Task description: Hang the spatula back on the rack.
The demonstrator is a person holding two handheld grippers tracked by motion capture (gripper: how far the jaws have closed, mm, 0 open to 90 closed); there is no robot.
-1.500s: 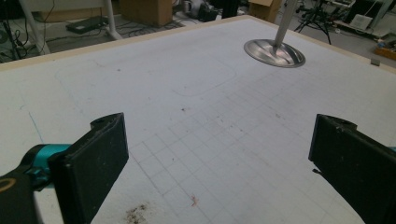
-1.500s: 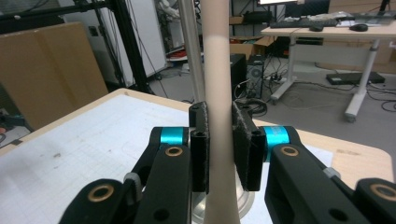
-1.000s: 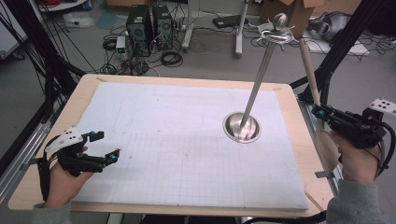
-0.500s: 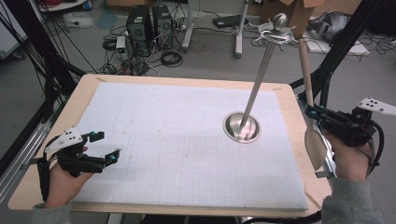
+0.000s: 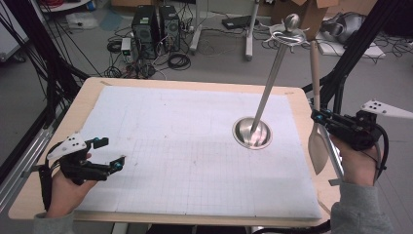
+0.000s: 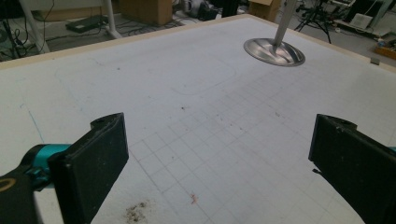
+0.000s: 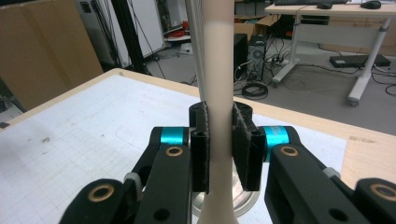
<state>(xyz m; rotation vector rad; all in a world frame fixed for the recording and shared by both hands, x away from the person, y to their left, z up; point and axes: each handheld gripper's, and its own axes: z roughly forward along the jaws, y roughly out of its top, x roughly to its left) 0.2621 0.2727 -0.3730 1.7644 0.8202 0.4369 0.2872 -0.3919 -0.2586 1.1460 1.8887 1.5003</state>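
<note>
A metal utensil stand has a round base (image 5: 252,132) on the white grid mat, a slanting pole (image 5: 270,80) and a hooked ring at its top (image 5: 290,30). My right gripper (image 5: 319,117) is at the table's right edge, shut on a cream spoon. The spoon's handle (image 5: 315,63) rises beside the stand's top and its blade (image 5: 319,148) hangs below. In the right gripper view the pads clamp the handle (image 7: 218,70), with the base (image 7: 243,200) behind. At the front left my left gripper (image 5: 109,152) rests open with nothing in it; its jaws stand wide apart (image 6: 219,163), facing the base (image 6: 274,50).
The white grid mat (image 5: 185,146) covers most of the wooden table (image 5: 92,87). Black frame struts (image 5: 350,53) rise to the right of the table and at its left. Computers, cables and boxes lie on the floor beyond the far edge.
My right gripper has shifted slightly left with the spoon, and the blade now hangs in plain sight below it. The left gripper has not moved.
</note>
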